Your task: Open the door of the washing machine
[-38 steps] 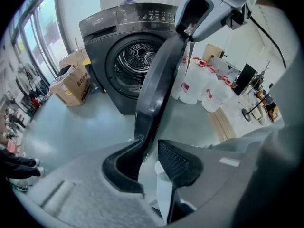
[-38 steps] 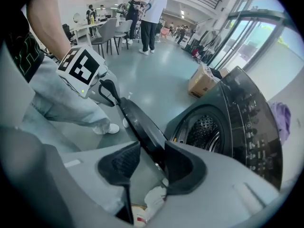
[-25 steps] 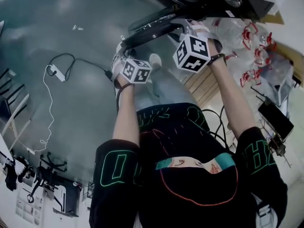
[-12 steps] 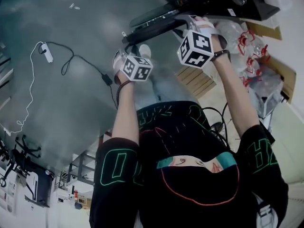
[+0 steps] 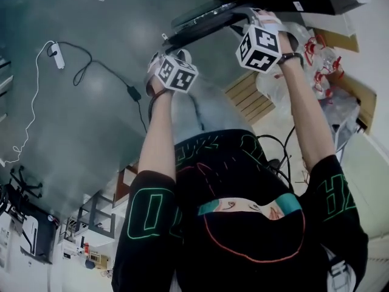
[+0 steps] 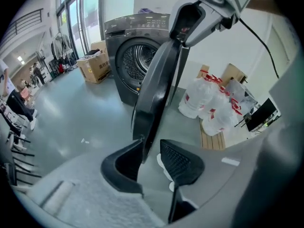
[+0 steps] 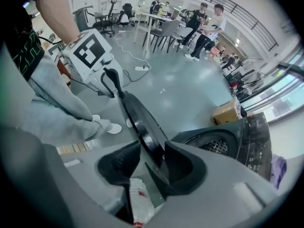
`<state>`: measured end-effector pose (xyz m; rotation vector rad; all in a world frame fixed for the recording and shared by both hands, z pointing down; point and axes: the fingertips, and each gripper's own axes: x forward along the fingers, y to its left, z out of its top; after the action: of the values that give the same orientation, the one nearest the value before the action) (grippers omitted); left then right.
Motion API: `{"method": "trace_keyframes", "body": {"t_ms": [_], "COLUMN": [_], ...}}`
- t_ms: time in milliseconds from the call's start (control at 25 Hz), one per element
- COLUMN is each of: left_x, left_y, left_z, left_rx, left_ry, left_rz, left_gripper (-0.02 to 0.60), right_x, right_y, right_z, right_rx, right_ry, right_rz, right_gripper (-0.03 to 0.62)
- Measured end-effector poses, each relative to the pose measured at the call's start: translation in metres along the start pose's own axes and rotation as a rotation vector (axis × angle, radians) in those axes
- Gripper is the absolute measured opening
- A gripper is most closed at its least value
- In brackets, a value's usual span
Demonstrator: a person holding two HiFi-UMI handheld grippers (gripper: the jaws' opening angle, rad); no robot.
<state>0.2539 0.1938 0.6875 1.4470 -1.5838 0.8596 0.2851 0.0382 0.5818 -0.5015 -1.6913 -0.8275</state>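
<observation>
The dark grey washing machine point(image 6: 137, 56) stands with its round door point(image 6: 156, 89) swung well open, edge-on to me. My left gripper point(image 6: 152, 146) straddles the door's lower rim. Its jaws have just been opening: the left jaw touches the rim and the ribbed right pad point(image 6: 178, 160) stands off it. My right gripper point(image 7: 152, 148) is shut on the rim at the door's far end, where the left gripper view shows it as my right gripper point(image 6: 190, 27). In the head view both grippers point(image 5: 167, 52) point(image 5: 258, 23) sit on the door point(image 5: 200, 23).
White plastic bags with red handles point(image 6: 213, 108) lie on a wooden pallet point(image 6: 211, 139) right of the machine. A cardboard box point(image 6: 95, 68) stands to its left. A cable with an adapter point(image 5: 91, 66) trails over the floor. People point(image 7: 204, 18) stand by tables far behind.
Both grippers and the door rim sit higher and a little further right in the head view. The floor cable has slid left in the picture as the view shifted.
</observation>
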Motion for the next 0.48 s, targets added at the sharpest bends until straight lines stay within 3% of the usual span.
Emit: {"method": "trace_keyframes", "body": {"t_ms": [200, 400, 480], "left_x": [-0.053, -0.142, -0.18], "left_y": [0.019, 0.055, 0.064], "left_z": [0.008, 0.016, 0.024], "left_rx": [-0.058, -0.19, -0.171], "left_ry": [-0.112, -0.281, -0.333], "left_rz": [0.072, 0.222, 0.3], "left_gripper": [0.118, 0.031, 0.012], "right_x": [-0.031, -0.09, -0.115], "right_y": [0.001, -0.004, -0.009], "right_z": [0.013, 0.078, 0.1], "right_rx": [0.109, 0.451, 0.575], "right_ry": [-0.06, -0.373, -0.491], "right_rz": [-0.072, -0.133, -0.155], "right_gripper": [0.162, 0.135, 0.052]}}
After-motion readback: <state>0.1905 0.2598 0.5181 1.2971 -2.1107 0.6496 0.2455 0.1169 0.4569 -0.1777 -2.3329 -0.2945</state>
